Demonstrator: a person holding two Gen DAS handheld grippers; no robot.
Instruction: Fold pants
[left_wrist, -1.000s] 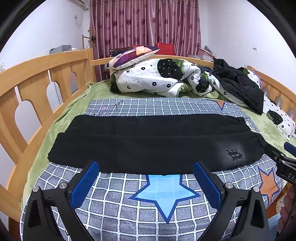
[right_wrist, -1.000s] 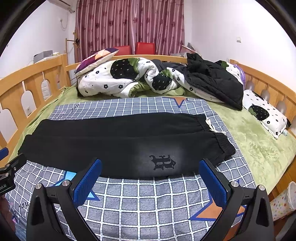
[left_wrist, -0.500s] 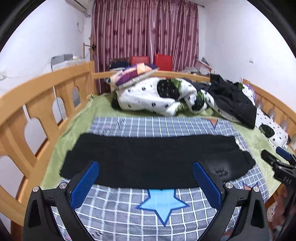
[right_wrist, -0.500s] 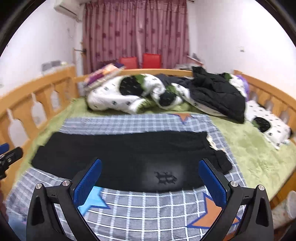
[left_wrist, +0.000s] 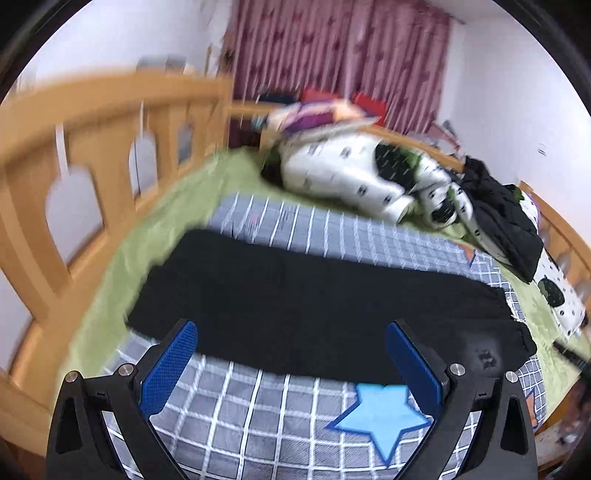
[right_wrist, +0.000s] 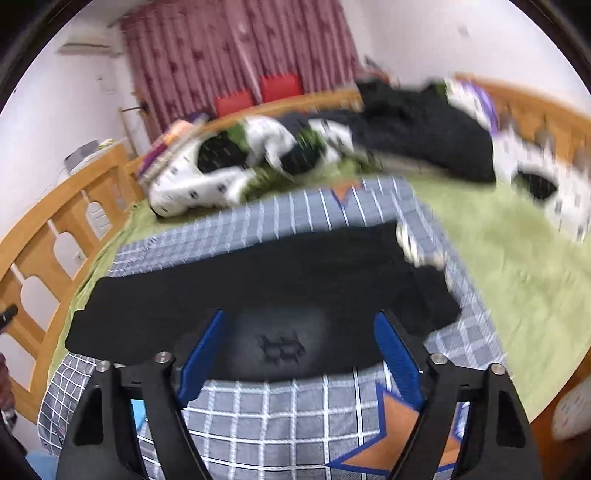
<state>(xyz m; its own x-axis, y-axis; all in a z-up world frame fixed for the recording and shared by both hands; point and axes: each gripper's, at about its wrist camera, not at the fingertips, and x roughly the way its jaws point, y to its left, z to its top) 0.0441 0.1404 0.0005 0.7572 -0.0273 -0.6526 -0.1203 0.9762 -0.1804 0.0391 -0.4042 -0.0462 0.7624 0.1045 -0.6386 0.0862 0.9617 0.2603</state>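
Black pants (left_wrist: 314, 295) lie flat across a grey checked blanket (left_wrist: 266, 417), folded lengthwise, waistband at the right. In the right wrist view the pants (right_wrist: 258, 280) show a dark emblem (right_wrist: 281, 349) near the front edge. My left gripper (left_wrist: 291, 341) is open above the blanket, facing the left half of the pants, nothing between its blue pads (left_wrist: 170, 369). My right gripper (right_wrist: 299, 330) hovers over the emblem end; its jaws are closing but stand apart, with no cloth pinched between them. Both views are blurred by motion.
A wooden bed rail (left_wrist: 92, 147) runs along the left, another rail (right_wrist: 546, 110) at the far right. A white spotted quilt (left_wrist: 354, 177) and a black jacket (left_wrist: 498, 221) are heaped at the back. Green sheet (right_wrist: 517, 266) lies right of the blanket. Maroon curtain (right_wrist: 236, 55) behind.
Both grippers have swung sideways and rolled, so the views tilt and blur. The left now faces the pants' left end, the right the waistband end. The right jaws have narrowed.
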